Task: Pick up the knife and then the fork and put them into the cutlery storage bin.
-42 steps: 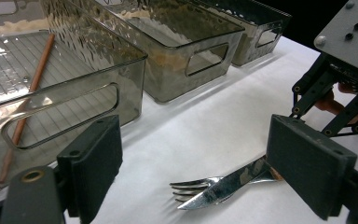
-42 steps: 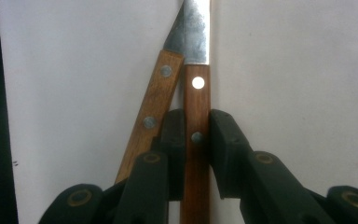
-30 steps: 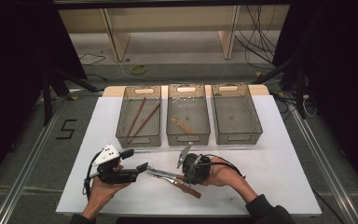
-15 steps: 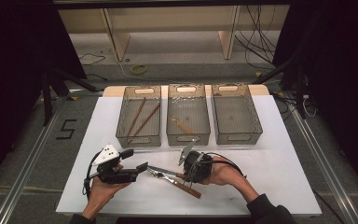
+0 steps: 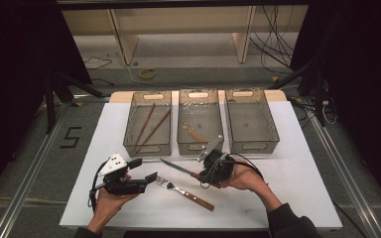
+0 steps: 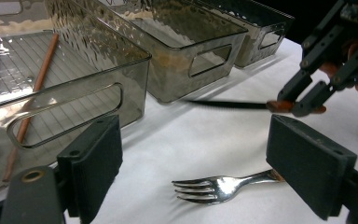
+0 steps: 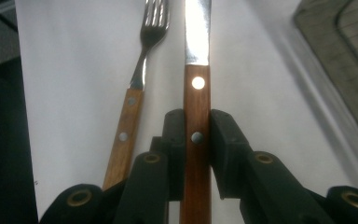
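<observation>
- Right gripper (image 7: 197,140) is seen clamped on the wooden handle of the table knife (image 7: 197,88), the pads pressed against both sides of the handle near its rivets.
- The knife is held lengthwise along the jaws, its blade (image 5: 176,168) pointing away over the white surface (image 5: 297,198), just in front of the middle bin (image 5: 200,124).
- A fork (image 5: 183,191) with a matching wooden handle is left lying on the surface beside the knife, tines toward the left gripper (image 5: 144,177).
- The left gripper is held wide open with nothing between its jaws, aimed at the fork's tines (image 6: 200,188).
- Two chopsticks (image 5: 149,124) are found in the left bin (image 5: 148,145); a small wooden utensil (image 5: 194,133) lies in the middle bin; the right bin (image 5: 250,121) holds nothing.
- The step in hand is judged to be the lifting of the knife for sorting.
- A carry over a bin's rim and a release inside are called for next, probably into the right bin.
</observation>
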A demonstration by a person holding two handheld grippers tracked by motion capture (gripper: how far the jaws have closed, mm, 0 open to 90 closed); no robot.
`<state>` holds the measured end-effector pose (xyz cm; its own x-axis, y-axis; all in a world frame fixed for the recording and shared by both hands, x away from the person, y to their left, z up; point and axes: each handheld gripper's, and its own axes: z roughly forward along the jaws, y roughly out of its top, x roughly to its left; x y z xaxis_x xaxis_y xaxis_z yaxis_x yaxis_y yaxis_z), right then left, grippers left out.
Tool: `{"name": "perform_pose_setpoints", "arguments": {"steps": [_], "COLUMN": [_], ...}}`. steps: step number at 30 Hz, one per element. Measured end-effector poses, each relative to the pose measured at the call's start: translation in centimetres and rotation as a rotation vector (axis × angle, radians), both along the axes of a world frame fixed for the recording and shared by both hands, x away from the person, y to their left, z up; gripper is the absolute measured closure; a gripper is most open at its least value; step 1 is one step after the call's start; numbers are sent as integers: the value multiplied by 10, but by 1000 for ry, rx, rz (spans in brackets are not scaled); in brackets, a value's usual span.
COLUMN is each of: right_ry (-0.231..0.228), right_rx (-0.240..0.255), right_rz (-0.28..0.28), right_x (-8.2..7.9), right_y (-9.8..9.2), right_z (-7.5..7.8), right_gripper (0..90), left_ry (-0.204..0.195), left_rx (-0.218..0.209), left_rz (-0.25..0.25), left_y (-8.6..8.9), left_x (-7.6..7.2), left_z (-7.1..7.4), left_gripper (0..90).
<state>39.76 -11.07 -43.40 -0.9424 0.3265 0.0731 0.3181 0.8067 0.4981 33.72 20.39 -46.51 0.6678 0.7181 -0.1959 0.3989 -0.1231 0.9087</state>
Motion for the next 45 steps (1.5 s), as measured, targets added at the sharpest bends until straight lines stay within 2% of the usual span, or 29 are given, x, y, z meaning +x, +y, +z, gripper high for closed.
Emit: {"name": "perform_pose_setpoints", "arguments": {"steps": [7,12,17,30,45], "right_ry": [-31,-63,-85,-93,-93], "right_rx": [58,117,147,171,174], "right_rz": [-71,-147,-215,-357,-447], "right_x": [10,24,40,73,97], "right_y": [-17,-36,-53,-85,-104], "right_z": [20,39,53,67,74], "right_gripper": [775,775,775,775,774], "left_ry": [2,2,1,-7,-8], "left_rx": [1,1,2,1,-5], "left_rz": [-1,0,1,3,5], "left_y": [0,0,0,1,1], "left_x": [0,0,0,0,0], "left_z": [0,0,0,0,0], "left_gripper": [177,177,177,177,177]}}
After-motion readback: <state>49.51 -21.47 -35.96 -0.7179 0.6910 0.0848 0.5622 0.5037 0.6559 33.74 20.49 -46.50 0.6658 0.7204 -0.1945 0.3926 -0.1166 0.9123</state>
